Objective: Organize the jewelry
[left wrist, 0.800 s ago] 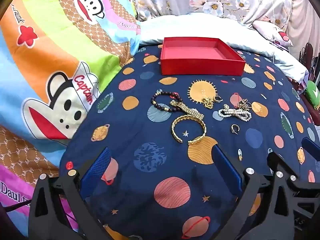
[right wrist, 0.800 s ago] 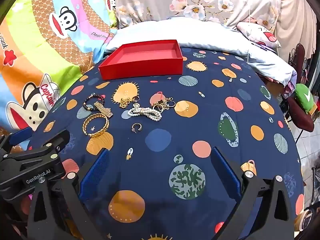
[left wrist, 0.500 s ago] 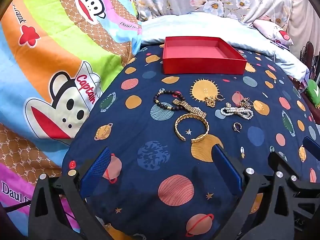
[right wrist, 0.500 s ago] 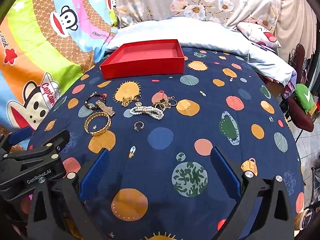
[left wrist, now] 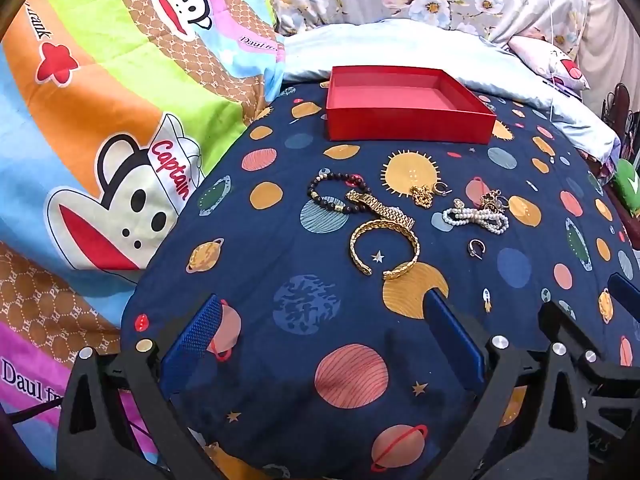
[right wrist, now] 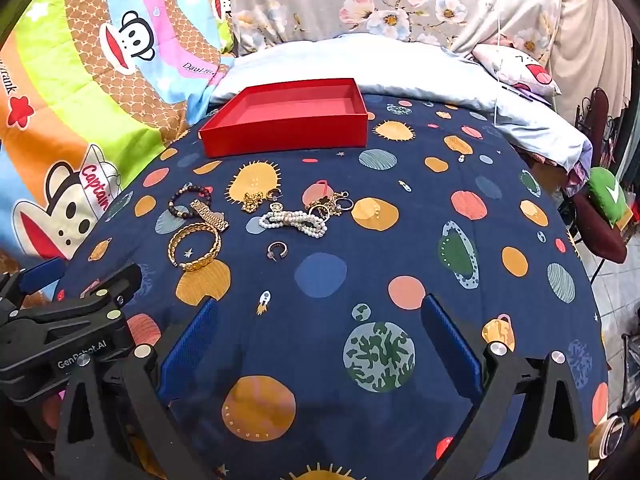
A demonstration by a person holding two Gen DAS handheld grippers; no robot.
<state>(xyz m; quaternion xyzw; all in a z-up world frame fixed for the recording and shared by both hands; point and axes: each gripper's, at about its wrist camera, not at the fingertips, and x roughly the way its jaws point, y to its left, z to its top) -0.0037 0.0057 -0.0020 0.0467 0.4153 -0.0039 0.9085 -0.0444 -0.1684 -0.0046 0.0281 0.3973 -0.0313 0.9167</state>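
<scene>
Bed covered by navy planet-print sheet (right wrist: 500, 216). Striped cartoon-monkey blanket (left wrist: 100, 128) bunched along one side. Pale blue quilt (right wrist: 400, 68) and floral pillow (right wrist: 400, 0) at far end. Beige curtain (right wrist: 592, 40) beyond; tiled floor (right wrist: 612, 288) beside bed. Bright, even light.

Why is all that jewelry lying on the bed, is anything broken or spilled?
Nothing looks damaged. The gold cuff bracelet, dark beaded bracelet, white pearl strand and small silver ring lie loose on the planet-print blanket, while the red cardboard tray behind them is empty.

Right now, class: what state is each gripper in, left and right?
Left gripper: open, holding nothing.
Right gripper: open, holding nothing.
</scene>
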